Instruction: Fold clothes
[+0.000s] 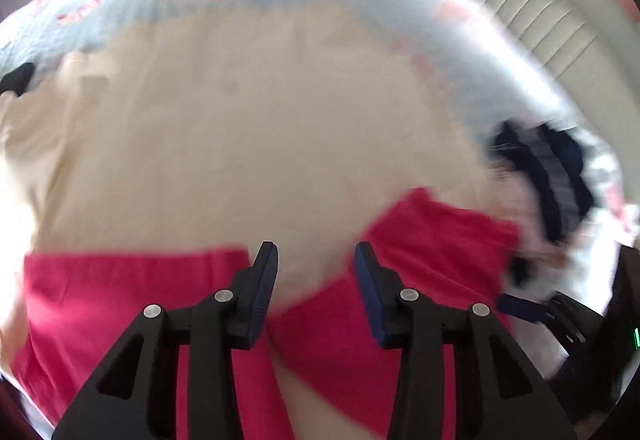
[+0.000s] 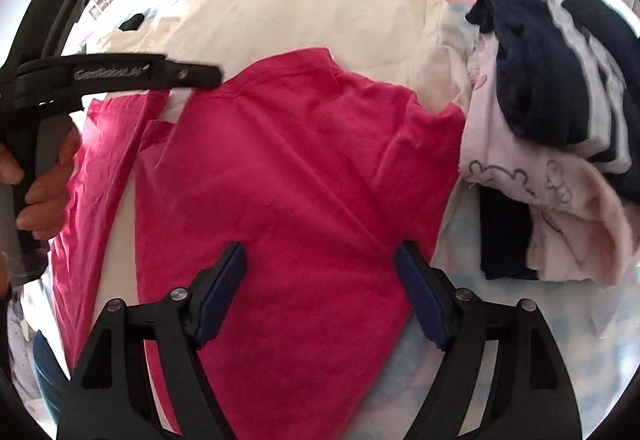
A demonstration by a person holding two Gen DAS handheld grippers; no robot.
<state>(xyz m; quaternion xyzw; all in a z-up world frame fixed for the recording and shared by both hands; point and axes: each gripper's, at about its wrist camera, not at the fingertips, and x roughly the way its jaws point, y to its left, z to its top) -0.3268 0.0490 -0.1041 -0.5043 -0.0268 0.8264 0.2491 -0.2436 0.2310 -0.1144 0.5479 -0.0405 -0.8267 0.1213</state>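
Note:
A bright pink T-shirt (image 2: 288, 175) lies spread on a cream garment (image 2: 320, 7) on the bed. In the right wrist view my right gripper (image 2: 320, 258) hangs open just above the shirt's lower part, with nothing between its blue pads. My left gripper (image 1: 316, 260) is also open. It hovers over the gap where the cream cloth (image 1: 240, 119) shows between two pink parts (image 1: 120, 300), and its pads touch nothing. From the right wrist view the left gripper (image 2: 212, 73) shows side-on over the shirt's upper left edge, with a hand (image 2: 48, 191) on its grip. The left wrist view is blurred.
A heap of navy (image 2: 536, 79) and pale pink clothes (image 2: 560, 207) lies right of the shirt. The bed cover (image 2: 520, 340) is light blue with pink figures. A ribbed headboard (image 1: 520, 11) stands behind. The right gripper's blue pad (image 1: 520, 310) shows at the left wrist view's lower right.

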